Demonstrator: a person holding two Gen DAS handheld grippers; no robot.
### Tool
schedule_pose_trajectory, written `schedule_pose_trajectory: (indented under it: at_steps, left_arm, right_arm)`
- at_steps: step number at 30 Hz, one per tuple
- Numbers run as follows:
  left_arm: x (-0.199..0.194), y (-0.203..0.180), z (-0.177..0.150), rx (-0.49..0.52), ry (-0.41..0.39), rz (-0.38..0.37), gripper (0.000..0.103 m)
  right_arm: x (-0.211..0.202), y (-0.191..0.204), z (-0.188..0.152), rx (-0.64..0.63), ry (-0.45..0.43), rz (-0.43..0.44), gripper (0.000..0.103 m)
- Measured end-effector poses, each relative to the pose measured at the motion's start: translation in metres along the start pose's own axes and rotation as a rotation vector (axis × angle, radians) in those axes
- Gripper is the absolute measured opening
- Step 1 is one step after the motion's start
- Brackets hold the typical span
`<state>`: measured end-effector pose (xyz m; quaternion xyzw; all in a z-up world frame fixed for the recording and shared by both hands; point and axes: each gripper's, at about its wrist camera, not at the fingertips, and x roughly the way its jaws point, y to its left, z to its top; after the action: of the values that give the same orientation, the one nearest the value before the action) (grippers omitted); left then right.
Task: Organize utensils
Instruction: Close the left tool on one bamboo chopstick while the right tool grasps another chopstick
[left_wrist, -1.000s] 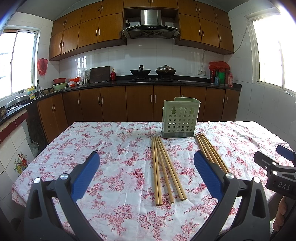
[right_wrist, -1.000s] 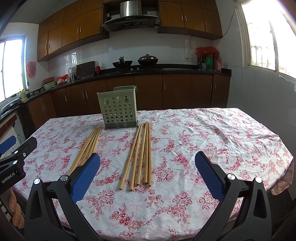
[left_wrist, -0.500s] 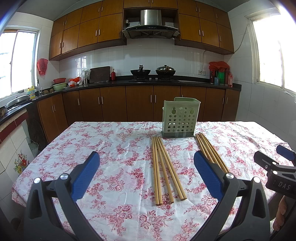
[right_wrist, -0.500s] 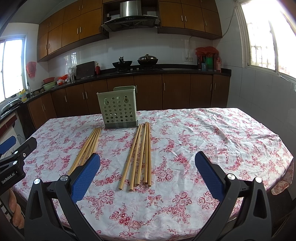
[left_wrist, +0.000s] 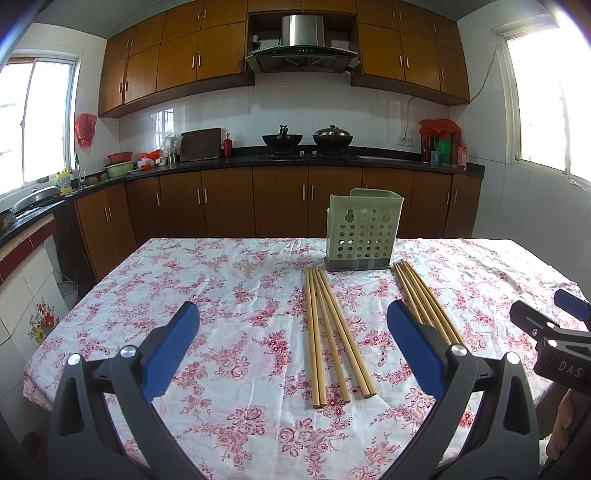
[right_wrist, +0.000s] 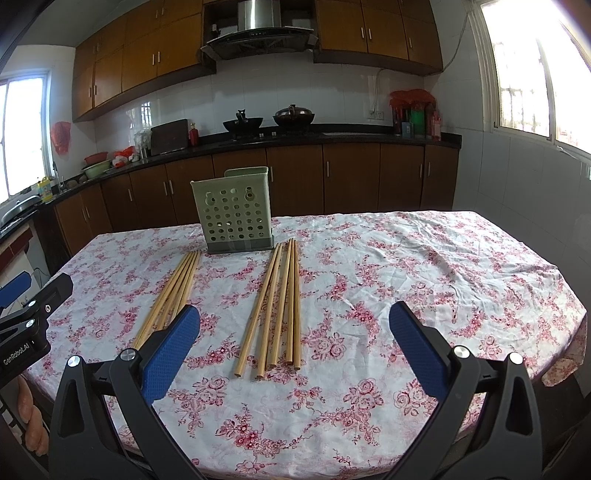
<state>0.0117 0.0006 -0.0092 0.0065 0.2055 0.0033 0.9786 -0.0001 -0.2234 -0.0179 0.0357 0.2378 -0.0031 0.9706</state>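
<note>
Two bundles of wooden chopsticks lie on the floral tablecloth in front of a pale green perforated utensil holder (left_wrist: 363, 230). In the left wrist view the left bundle (left_wrist: 334, 332) lies ahead between my fingers, and the right bundle (left_wrist: 424, 301) runs behind my right finger. My left gripper (left_wrist: 293, 345) is open and empty above the near table edge. In the right wrist view the holder (right_wrist: 234, 218) stands behind the right bundle (right_wrist: 279, 306) and the left bundle (right_wrist: 171, 293). My right gripper (right_wrist: 295, 345) is open and empty. Each gripper shows at the edge of the other's view.
The table (left_wrist: 229, 295) carries a wrinkled white cloth with red flowers. Brown kitchen cabinets and a dark counter (left_wrist: 295, 158) with pots run behind it. The table's right end (right_wrist: 554, 295) drops off near a tiled wall and window.
</note>
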Motion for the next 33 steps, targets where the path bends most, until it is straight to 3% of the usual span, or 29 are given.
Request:
schedule_pose_trajectory:
  at_steps: [7, 11, 14, 20, 26, 33]
  left_arm:
    - [0.04, 0.015, -0.006, -0.023, 0.135, 0.058, 0.099]
    - [0.069, 0.027, -0.007, -0.016, 0.205, 0.088, 0.097]
    - [0.086, 0.029, -0.006, -0.002, 0.241, 0.072, 0.085]
    - [0.116, 0.028, -0.011, -0.002, 0.325, 0.009, 0.066]
    - [0.138, 0.019, -0.018, 0.01, 0.397, -0.048, 0.051]
    - [0.151, 0.009, -0.024, 0.03, 0.461, -0.108, 0.038]
  right_arm:
    - [0.034, -0.017, -0.003, 0.046, 0.113, 0.004, 0.098]
    - [0.075, -0.026, -0.001, 0.054, 0.238, 0.016, 0.065]
    - [0.106, -0.031, -0.001, 0.079, 0.323, 0.058, 0.043]
    - [0.142, -0.031, -0.004, 0.073, 0.417, 0.076, 0.02]
    - [0.151, -0.031, -0.006, 0.037, 0.438, 0.06, 0.008]
    - [0.158, -0.042, -0.002, 0.062, 0.426, 0.031, 0.008]
